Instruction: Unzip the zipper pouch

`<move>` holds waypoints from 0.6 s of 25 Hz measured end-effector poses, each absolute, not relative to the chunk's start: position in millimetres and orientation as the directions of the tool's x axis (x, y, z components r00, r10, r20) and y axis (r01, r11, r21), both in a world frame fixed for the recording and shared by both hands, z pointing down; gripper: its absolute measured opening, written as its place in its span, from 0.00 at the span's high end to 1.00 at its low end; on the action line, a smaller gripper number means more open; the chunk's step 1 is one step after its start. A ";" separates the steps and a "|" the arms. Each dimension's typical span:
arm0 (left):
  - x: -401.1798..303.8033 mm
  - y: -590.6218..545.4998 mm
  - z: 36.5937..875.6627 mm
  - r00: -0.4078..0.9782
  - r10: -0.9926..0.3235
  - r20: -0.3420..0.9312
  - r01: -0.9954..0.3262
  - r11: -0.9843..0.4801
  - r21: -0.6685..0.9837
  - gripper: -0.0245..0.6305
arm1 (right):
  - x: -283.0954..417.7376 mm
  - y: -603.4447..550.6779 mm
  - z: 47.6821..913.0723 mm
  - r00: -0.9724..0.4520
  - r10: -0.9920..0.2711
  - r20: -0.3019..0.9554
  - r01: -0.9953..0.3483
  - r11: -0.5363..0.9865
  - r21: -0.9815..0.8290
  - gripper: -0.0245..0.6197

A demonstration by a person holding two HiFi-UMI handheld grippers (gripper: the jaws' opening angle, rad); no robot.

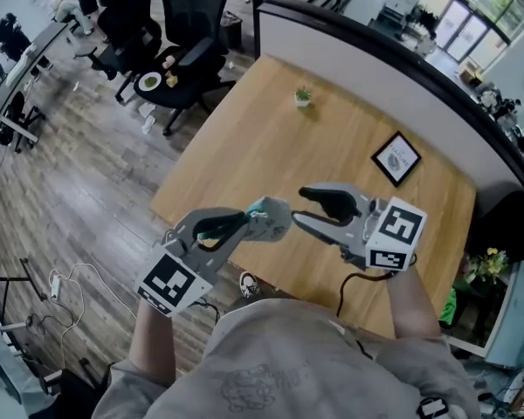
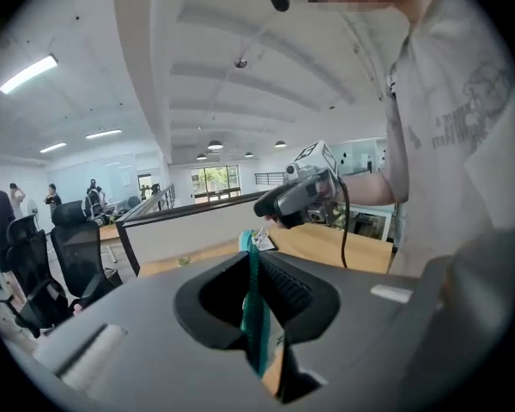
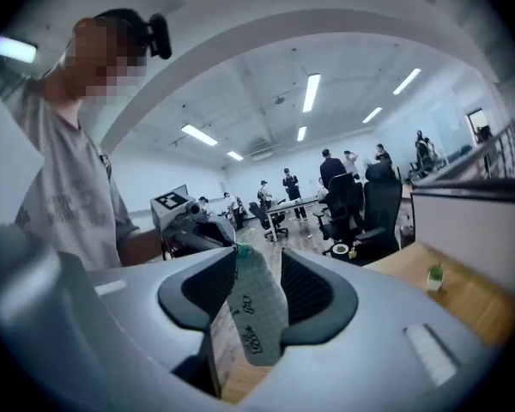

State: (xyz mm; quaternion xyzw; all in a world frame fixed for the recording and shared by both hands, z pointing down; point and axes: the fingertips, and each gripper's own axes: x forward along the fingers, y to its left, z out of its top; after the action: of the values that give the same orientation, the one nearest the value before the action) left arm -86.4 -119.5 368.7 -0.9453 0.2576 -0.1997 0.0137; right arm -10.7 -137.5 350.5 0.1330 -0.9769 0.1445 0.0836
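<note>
A small white zipper pouch (image 1: 271, 219) with a teal edge hangs in the air above the near edge of the wooden table (image 1: 262, 138). My left gripper (image 1: 244, 221) is shut on its teal end, and in the left gripper view the teal strip (image 2: 256, 316) runs edge-on between the jaws. My right gripper (image 1: 301, 206) faces it from the right with its jaws wide apart. In the right gripper view the printed white pouch (image 3: 253, 307) reaches in between those jaws without being pressed. Each gripper shows in the other's view: the right gripper (image 2: 292, 200) and the left gripper (image 3: 193, 230).
On the table stand a small potted plant (image 1: 303, 97) at the far side and a black framed picture (image 1: 396, 157) to the right. Black office chairs (image 1: 188, 33) stand beyond the table. Cables (image 1: 70, 282) lie on the wood floor at left. A partition wall runs behind the table.
</note>
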 end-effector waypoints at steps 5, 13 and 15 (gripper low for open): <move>-87.9 -113.8 362.2 0.818 -0.462 0.343 -0.460 -0.883 -0.093 0.91 | -19.0 -125.8 342.2 -0.958 -0.157 0.241 -0.196 0.969 -0.148 0.72; -76.2 -98.7 349.6 0.882 -0.367 0.295 -0.384 -0.923 -0.001 0.91 | -34.6 -115.1 349.4 -0.955 -0.033 0.296 -0.069 0.991 -0.115 0.72; -76.7 -94.9 348.8 0.891 -0.345 0.295 -0.371 -0.928 0.036 0.91 | -39.7 -111.1 354.6 -0.948 0.011 0.319 -0.030 0.992 -0.125 0.72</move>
State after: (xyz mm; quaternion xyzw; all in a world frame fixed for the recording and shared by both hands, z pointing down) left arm -76.7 -94.9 348.8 -0.9713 0.1842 -0.1433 -0.0456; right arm -39.7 -111.1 354.6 0.0049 -0.9848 0.0641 0.1616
